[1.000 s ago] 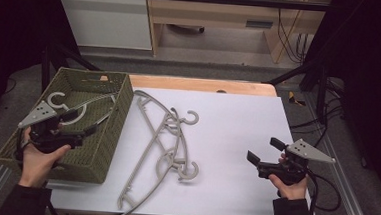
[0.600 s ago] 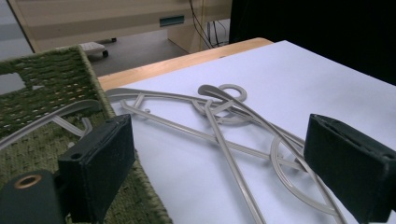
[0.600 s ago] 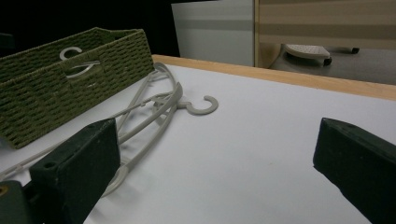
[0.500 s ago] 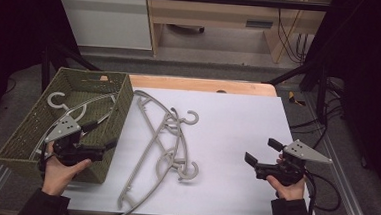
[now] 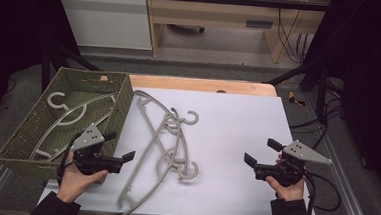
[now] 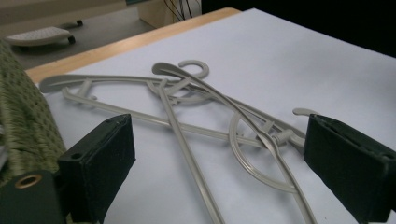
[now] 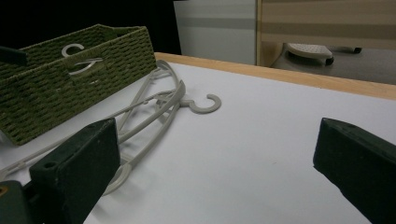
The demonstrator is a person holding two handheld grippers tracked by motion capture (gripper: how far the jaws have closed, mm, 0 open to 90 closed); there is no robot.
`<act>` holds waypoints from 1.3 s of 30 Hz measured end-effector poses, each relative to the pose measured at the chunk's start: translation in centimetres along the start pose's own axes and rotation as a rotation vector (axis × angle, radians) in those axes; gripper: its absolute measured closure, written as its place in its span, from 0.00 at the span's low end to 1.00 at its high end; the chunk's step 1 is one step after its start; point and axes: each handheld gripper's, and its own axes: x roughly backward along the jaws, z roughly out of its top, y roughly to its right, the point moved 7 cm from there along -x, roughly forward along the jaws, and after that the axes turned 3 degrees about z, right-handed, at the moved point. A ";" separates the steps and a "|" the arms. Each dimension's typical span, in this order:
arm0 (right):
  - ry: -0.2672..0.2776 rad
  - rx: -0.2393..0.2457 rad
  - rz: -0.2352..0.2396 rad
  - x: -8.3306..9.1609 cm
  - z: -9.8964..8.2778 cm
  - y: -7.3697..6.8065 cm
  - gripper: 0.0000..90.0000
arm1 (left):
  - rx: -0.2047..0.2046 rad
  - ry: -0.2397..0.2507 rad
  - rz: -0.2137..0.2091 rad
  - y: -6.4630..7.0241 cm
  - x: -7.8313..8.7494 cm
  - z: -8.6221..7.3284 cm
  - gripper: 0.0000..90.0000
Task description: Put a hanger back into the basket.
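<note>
My left gripper (image 5: 118,150) — jaws spread, empty — sits just left of the hangers (image 5: 161,151), which run near-to-far.

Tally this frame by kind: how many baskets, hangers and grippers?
Green woven basket: 1
Grey hangers, counted by hooks: 3 (tangled pair beside the basket, one inside)
Grippers: 2 (left gripper, right gripper)
Total: 6

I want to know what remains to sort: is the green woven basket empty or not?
Not empty. The basket already holds a grey hanger; its hook shows inside.
</note>
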 end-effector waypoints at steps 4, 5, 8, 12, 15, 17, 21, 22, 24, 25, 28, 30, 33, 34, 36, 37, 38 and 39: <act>0.000 -0.002 0.005 0.0 0.0 -0.1 0.01 | -0.016 -0.044 -0.020 1.2 -1.2 -0.8 0.10; 0.000 -0.004 0.006 0.0 0.0 -0.1 0.01 | -0.021 -0.056 -0.023 1.4 -1.5 -1.0 0.12; -0.004 -0.001 0.004 0.0 -0.1 -0.1 0.01 | -0.022 -0.096 -0.038 2.1 -2.2 -1.7 0.13; -0.008 0.002 0.007 -0.1 -0.1 -0.1 0.01 | -0.027 -0.155 -0.052 3.0 -3.2 -2.6 0.15; -0.007 0.002 0.007 -0.1 -0.1 -0.1 0.01 | -0.035 -0.187 -0.060 3.6 -3.8 -3.3 0.18; -0.007 -0.001 0.008 -0.1 -0.1 -0.1 0.01 | -0.035 -0.214 -0.073 4.1 -4.2 -3.8 0.20; -0.008 0.000 0.009 -0.1 -0.1 -0.2 0.01 | -0.043 -0.271 -0.107 5.4 -4.9 -5.0 0.26; -0.008 0.001 0.009 -0.1 -0.1 -0.2 0.01 | -0.044 -0.281 -0.114 5.7 -5.0 -5.2 0.27; -0.009 0.003 0.008 -0.1 -0.1 -0.2 0.01 | -0.040 -0.315 -0.130 6.3 -5.2 -5.6 0.29; -0.010 0.003 0.008 -0.1 -0.1 -0.2 0.01 | -0.042 -0.323 -0.135 6.5 -5.4 -5.8 0.32; -0.008 0.004 0.008 -0.1 -0.1 -0.2 0.01 | -0.063 -0.365 -0.137 7.1 -5.7 -6.4 0.37; -0.009 0.003 0.009 -0.2 -0.1 -0.3 0.01 | -0.062 -0.388 -0.148 7.4 -6.0 -6.8 0.41; -0.012 0.002 0.007 -0.3 -0.2 -0.3 0.01 | -0.065 -0.417 -0.159 7.9 -6.3 -7.3 0.47; -0.014 0.001 0.007 -0.3 -0.2 -0.3 0.01 | -0.063 -0.419 -0.161 8.0 -6.4 -7.4 0.49; -0.015 0.002 0.006 -0.4 -0.2 -0.2 0.01 | -0.052 -0.441 -0.164 8.3 -6.7 -7.7 0.53; -0.020 0.004 0.008 -0.4 -0.3 -0.3 0.01 | -0.051 -0.453 -0.165 8.4 -6.8 -7.8 0.55; -0.017 0.001 0.005 -0.4 -0.3 -0.3 0.01 | -0.046 -0.464 -0.165 8.5 -7.0 -8.1 0.56; -0.018 0.003 0.008 -0.5 -0.3 -0.3 0.01 | -0.040 -0.471 -0.162 8.5 -7.1 -8.2 0.59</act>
